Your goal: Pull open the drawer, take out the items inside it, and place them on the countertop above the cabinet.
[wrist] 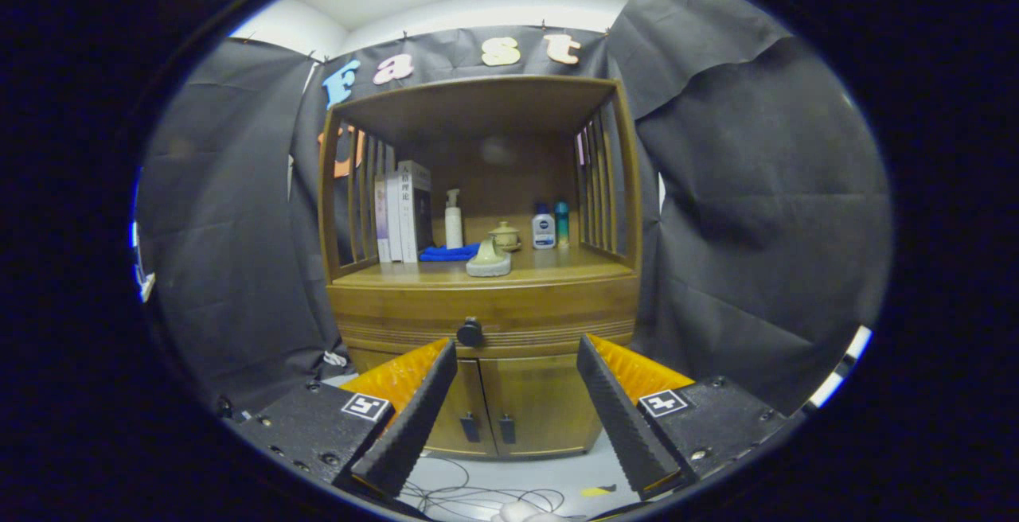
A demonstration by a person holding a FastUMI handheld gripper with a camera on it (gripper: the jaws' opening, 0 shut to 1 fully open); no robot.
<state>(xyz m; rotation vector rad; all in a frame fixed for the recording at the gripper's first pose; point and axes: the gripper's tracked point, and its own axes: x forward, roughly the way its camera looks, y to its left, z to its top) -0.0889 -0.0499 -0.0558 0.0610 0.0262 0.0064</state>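
While the tool (516,418) hangs wide open with nothing in it, the shut drawer (486,311) looks stiff and heavy; its round knob (470,333) is the spot to grab

Books (404,212) left on countertop (557,266), bottles (544,227) right, drawer (486,315) below, doors (509,407) beneath

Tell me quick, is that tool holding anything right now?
Tool: open, holding nothing; its fingers point at the closed drawer, whose knob lies beyond them.
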